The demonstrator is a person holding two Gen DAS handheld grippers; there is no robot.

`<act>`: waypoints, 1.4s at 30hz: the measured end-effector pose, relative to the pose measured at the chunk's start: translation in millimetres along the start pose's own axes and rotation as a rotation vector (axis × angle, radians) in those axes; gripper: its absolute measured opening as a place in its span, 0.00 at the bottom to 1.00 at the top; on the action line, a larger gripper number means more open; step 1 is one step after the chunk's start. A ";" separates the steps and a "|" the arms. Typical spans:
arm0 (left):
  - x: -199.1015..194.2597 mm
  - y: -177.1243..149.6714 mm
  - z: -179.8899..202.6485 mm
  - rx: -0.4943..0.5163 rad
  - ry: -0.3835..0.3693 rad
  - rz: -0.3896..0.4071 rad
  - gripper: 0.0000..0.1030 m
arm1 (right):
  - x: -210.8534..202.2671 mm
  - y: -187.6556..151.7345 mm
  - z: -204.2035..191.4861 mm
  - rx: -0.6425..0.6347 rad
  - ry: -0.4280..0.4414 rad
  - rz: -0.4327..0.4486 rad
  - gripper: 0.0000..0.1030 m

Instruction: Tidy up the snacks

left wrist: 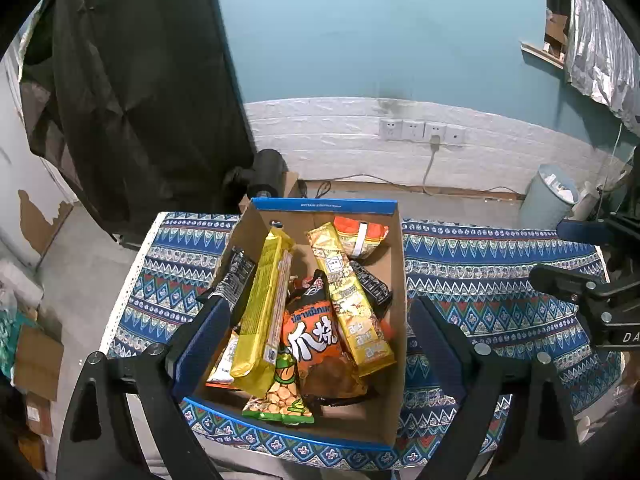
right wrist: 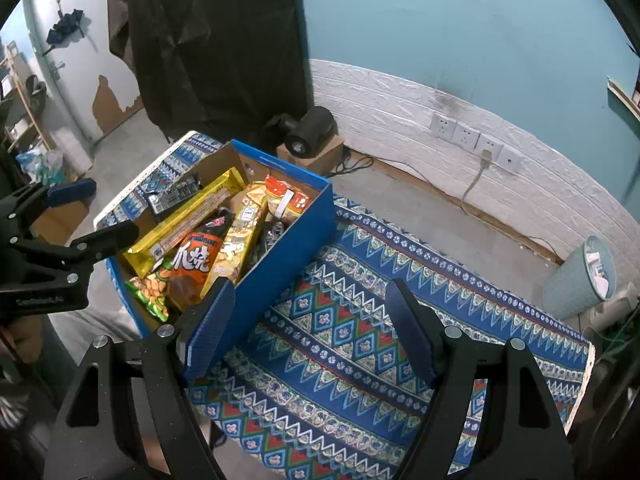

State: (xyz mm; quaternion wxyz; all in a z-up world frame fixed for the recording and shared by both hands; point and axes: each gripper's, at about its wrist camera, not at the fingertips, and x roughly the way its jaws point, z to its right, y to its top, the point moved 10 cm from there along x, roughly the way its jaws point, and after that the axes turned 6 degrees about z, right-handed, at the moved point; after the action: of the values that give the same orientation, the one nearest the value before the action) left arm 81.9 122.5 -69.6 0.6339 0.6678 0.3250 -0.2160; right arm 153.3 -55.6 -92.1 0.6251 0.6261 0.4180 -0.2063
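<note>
The left gripper [left wrist: 316, 332] is hanging with jaws wide, straddling the snack-filled box [left wrist: 394, 264]; nothing is gripped. The right gripper [right wrist: 310, 324] is gaping likewise over bare patterned counter [right wrist: 340, 320], the box beside its left jaw; only this view is showing the box's blue outer wall.

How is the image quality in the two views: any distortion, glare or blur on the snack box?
Left wrist view: strong fisheye bending, dark corners; the cardboard box is sharp, with slight glare on the long yellow pack. Right wrist view: same bending, the wall's white panelling curves; the patterned cloth is sharp and evenly lit.
</note>
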 end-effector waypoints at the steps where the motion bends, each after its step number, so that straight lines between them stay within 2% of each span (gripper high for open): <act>1: -0.2 -0.2 0.1 0.000 0.000 -0.001 0.90 | -0.1 0.1 -0.2 0.001 0.000 0.000 0.75; 19: 0.0 -1.5 -2.5 -0.008 0.006 -0.013 0.90 | -1.7 0.4 -1.6 -0.004 0.000 0.002 0.75; 31: 3.5 -7.7 2.8 0.011 0.005 -0.049 0.90 | -1.1 -0.8 -0.1 -0.003 -0.004 0.000 0.75; 42: 2.7 -7.7 1.0 0.005 0.014 -0.044 0.90 | -1.4 -0.2 -0.4 -0.002 -0.004 0.000 0.76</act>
State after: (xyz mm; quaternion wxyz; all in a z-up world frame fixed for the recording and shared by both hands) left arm 78.4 121.8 -77.0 0.6251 0.6635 0.3436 -0.2259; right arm 152.3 -55.6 -91.1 0.6267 0.6250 0.4168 -0.2070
